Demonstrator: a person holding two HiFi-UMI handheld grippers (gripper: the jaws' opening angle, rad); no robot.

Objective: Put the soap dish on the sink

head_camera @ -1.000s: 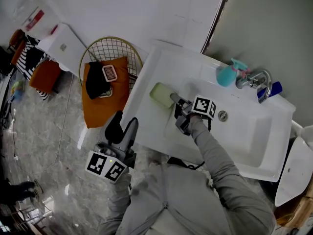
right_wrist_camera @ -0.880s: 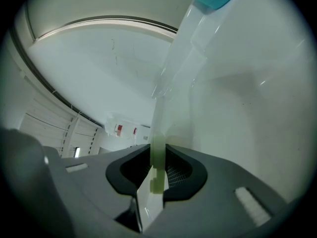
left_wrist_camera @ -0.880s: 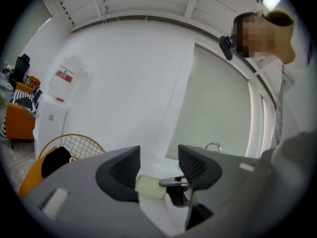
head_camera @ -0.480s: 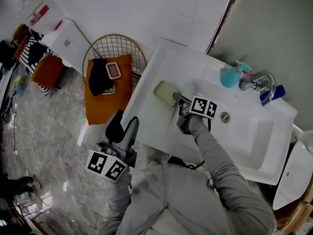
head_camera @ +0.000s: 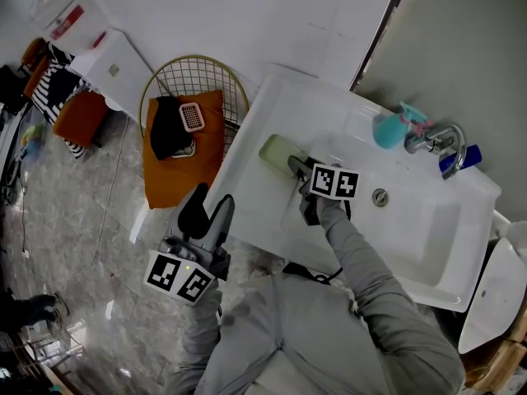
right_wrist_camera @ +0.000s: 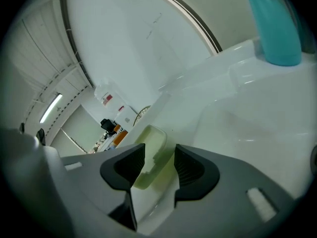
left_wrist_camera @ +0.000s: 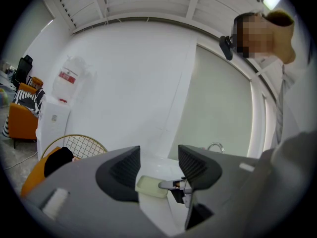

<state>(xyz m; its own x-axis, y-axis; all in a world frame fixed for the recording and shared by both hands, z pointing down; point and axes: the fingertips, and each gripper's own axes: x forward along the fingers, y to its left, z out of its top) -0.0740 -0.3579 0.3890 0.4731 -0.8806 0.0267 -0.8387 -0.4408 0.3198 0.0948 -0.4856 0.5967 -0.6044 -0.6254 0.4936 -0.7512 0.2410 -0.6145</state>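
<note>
The pale green soap dish (head_camera: pixel 275 151) lies flat on the left ledge of the white sink (head_camera: pixel 247 189). My right gripper (head_camera: pixel 298 168) is at the dish's near end. Its jaws are opening, and in the right gripper view the dish (right_wrist_camera: pixel 151 151) lies between the fingers of my right gripper (right_wrist_camera: pixel 158 165) with a gap on both sides. My left gripper (head_camera: pixel 206 209) hovers open and with nothing in it in front of the sink's left corner. In the left gripper view the dish (left_wrist_camera: pixel 150 186) shows past the parted fingers of my left gripper (left_wrist_camera: pixel 159 167).
A teal spray bottle (head_camera: pixel 387 128), a chrome faucet (head_camera: pixel 433 138) and a blue object (head_camera: pixel 461 156) stand at the sink's back. The drain (head_camera: pixel 380 195) lies in the basin. A wire basket (head_camera: pixel 186 85) with orange cloth sits on the floor to the left.
My right gripper has rolled at the wrist and its jaws have parted from the soap dish, which stays on the ledge. The left gripper has not moved.
</note>
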